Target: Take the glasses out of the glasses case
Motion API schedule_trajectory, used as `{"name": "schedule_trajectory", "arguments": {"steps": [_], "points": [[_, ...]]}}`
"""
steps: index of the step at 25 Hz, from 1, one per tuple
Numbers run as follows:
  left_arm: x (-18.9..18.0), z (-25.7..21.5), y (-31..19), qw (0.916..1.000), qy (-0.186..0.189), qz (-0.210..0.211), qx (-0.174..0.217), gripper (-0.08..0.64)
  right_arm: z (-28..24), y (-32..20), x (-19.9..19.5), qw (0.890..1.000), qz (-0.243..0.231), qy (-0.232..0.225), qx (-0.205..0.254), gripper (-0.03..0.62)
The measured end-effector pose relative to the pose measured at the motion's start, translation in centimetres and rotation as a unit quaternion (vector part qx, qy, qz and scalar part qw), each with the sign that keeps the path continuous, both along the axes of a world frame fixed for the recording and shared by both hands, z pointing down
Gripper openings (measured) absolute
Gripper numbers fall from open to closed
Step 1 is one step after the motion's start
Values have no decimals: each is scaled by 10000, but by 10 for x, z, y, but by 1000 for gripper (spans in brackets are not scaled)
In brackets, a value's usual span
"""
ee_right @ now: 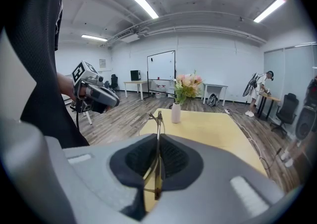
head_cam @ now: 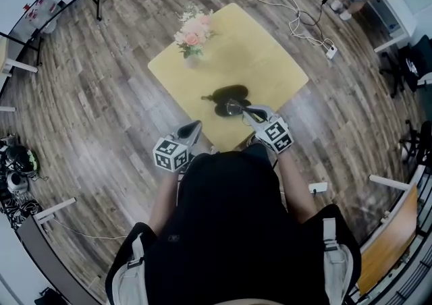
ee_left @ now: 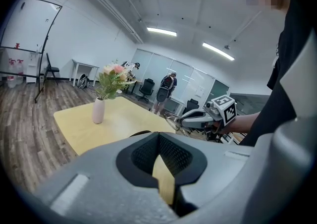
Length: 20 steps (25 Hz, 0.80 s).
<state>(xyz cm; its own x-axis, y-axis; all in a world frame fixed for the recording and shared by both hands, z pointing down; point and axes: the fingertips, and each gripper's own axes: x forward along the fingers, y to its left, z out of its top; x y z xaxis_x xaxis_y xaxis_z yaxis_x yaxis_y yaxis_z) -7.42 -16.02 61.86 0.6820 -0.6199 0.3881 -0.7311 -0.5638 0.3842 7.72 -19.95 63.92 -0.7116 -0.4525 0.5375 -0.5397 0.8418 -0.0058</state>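
A black glasses case (head_cam: 228,93) lies open near the front of the yellow table (head_cam: 263,61). My right gripper (head_cam: 247,114) hovers at the case's right side, shut on thin metal-framed glasses (head_cam: 233,106). In the right gripper view the glasses (ee_right: 157,119) stand on edge between the pads, sticking out past the right gripper's (ee_right: 158,141) tips. My left gripper (head_cam: 193,131) hangs off the table's front corner, left of the case, its jaws together with nothing between them. From the left gripper (ee_left: 159,136) I see the right gripper (ee_left: 198,118) and the glasses (ee_left: 171,117).
A white vase of pink flowers (head_cam: 192,35) stands at the table's far left corner. Wood floor surrounds the table. Cables and a power strip (head_cam: 331,50) lie at the far right. Desks, chairs and people are far off in the room.
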Motion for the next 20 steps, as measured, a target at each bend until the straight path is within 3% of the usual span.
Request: {"name": "schedule_trajectory", "arguments": {"steps": [20], "points": [[5,5,-19,9998,-41,-170,-43,11,2,-21,0,9997,-244,-78,23,20]]}}
